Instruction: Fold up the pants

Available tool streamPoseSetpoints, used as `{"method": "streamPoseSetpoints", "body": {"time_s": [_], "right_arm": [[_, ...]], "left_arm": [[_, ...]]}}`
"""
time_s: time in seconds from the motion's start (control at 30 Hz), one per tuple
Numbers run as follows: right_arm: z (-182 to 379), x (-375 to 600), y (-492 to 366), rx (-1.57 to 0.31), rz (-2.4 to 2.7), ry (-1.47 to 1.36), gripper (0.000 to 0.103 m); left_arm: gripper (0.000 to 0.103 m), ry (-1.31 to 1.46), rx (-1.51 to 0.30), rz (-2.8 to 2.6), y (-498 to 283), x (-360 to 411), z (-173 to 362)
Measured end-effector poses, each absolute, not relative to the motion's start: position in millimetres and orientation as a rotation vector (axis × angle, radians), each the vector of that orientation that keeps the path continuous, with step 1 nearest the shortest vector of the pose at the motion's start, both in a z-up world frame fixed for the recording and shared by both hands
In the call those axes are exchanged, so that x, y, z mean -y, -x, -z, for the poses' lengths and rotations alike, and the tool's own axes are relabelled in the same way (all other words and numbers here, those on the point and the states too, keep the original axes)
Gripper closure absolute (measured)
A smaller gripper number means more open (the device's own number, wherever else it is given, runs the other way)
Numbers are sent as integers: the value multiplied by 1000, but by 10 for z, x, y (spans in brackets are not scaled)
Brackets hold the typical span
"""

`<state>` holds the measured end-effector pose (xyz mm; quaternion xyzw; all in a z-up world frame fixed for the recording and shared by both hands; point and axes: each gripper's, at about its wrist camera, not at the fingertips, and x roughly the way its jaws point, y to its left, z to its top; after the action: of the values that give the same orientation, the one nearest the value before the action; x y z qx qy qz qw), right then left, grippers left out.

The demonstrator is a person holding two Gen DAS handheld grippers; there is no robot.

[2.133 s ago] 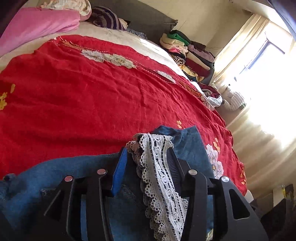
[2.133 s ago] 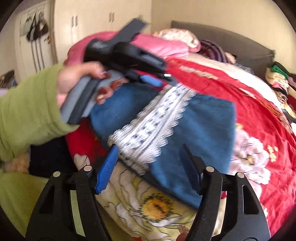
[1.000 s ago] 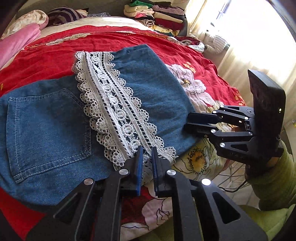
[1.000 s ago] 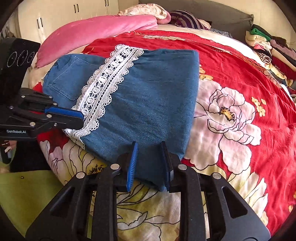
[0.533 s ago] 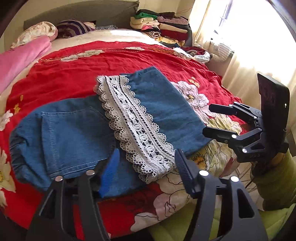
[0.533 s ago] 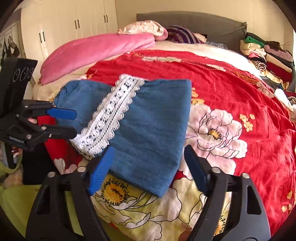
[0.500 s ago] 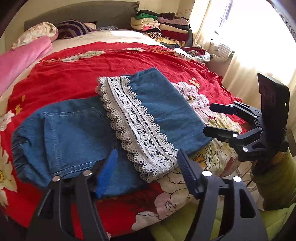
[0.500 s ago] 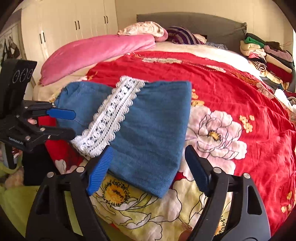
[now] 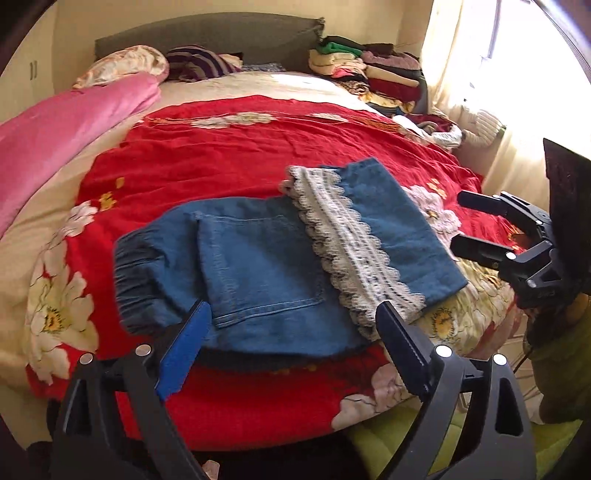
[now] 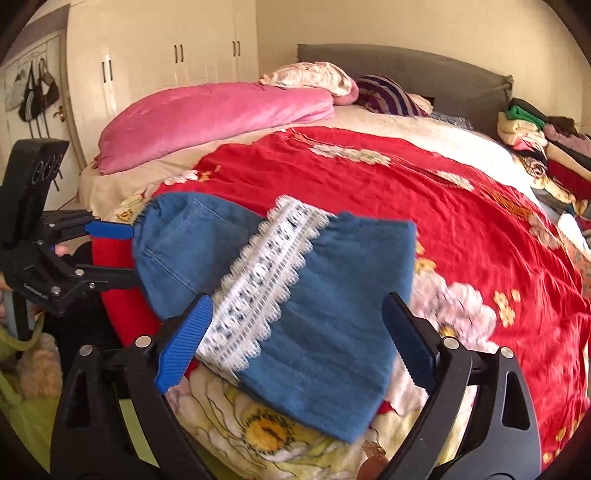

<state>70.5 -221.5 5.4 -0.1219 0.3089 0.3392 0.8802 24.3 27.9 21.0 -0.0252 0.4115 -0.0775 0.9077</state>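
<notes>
The pants (image 9: 258, 266) are lying folded on the red floral bedspread (image 9: 229, 155), near the foot edge of the bed, denim with a back pocket (image 9: 258, 266) facing up. A white lace band (image 9: 351, 243) is running across the pants, with a blue folded-over layer lying beyond it on the window side. The elastic waistband (image 9: 136, 266) is sitting at the opposite end of the pants from that layer. In the right wrist view the pants (image 10: 332, 314) are showing the same lace band (image 10: 266, 280) crossing diagonally, somewhat motion-blurred. The left tool (image 9: 291, 343) is hovering just off the near edge of the pants, its jaws spread wide and gripping nothing; the same left tool (image 10: 110, 254) is appearing beside the waistband end in the right wrist view. The right tool (image 10: 295, 343) is likewise standing wide apart and empty, just in front of the pants' folded layer; from the left wrist view this right tool (image 9: 465, 221) is sitting beside the pants' window-side edge, apart from the cloth. Beyond the pants, a pink quilt (image 10: 221, 114) is lying along the far side of the bed, and a stack of folded clothes (image 9: 369, 70) is sitting by the headboard (image 9: 207, 33). White wardrobe doors (image 10: 166, 66) are standing behind the pink quilt.
</notes>
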Motion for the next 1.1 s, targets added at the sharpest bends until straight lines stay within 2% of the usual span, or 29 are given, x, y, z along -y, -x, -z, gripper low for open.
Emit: {"method": "streamPoseSetpoints", "body": {"time_s": [0.33, 0.77, 0.83, 0.87, 0.93, 0.97, 1.1], "right_arm": [[-265, 1397, -828, -633, -875, 313, 15], [-95, 330, -1188, -748, -1082, 420, 15], [-48, 194, -1241, -754, -1100, 443, 15], [-24, 143, -1268, -768, -1109, 449, 15], [35, 29, -1315, -796, -1126, 461, 15], [77, -50, -1336, -820, -1150, 473, 15], [195, -318, -1339, -866, -1188, 530, 15]], "left_arm": [[13, 224, -866, 38, -77, -1038, -81], [13, 401, -900, 86, -183, -1254, 284], [29, 417, -903, 94, -215, -1256, 329], [34, 424, -909, 97, -238, -1265, 357], [53, 439, -909, 102, -267, -1290, 388], [58, 447, -909, 123, -281, -1283, 409], [61, 436, -920, 128, -328, -1254, 458]]}}
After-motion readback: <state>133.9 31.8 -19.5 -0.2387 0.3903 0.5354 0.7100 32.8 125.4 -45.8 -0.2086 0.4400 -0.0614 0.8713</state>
